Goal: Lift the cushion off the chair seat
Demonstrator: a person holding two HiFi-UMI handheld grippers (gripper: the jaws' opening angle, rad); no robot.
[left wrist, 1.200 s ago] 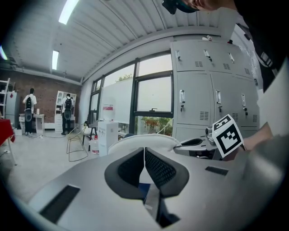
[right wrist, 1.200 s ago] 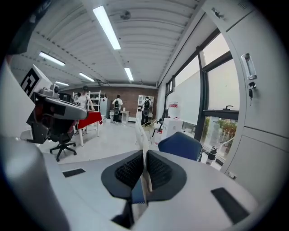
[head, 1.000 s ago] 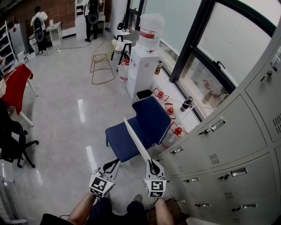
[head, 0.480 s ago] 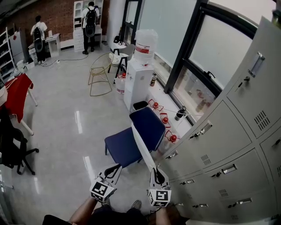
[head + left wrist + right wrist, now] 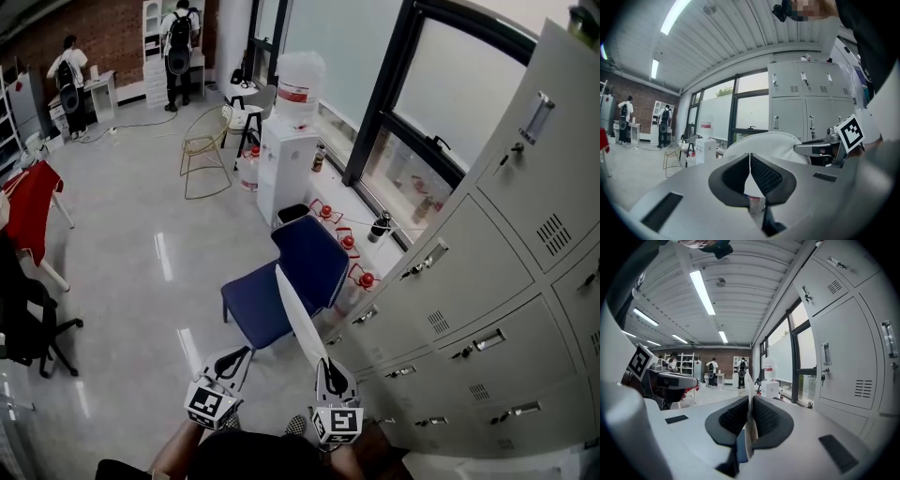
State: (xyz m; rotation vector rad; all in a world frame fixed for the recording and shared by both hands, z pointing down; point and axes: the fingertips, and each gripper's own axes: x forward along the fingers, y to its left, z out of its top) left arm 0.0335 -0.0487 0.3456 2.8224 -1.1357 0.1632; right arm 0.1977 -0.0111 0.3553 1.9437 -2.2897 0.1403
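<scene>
The blue chair stands on the floor in front of me, its seat bare. A white cushion hangs edge-on above the seat's right side, clear of it. My right gripper is shut on the cushion's near edge. In the right gripper view the cushion's edge rises from between the shut jaws of that gripper. My left gripper is to the left of the cushion and apart from it. Its jaws are shut with nothing held, and the cushion's broad face shows beyond them.
Grey lockers line the right side close to the chair. A water dispenser, red extinguishers and a wire chair stand beyond. A black office chair is at the left. Two people stand at the back.
Both grippers have risen, and the cushion has come up with the right one, a little higher over the seat. The left gripper stays shut and empty.
</scene>
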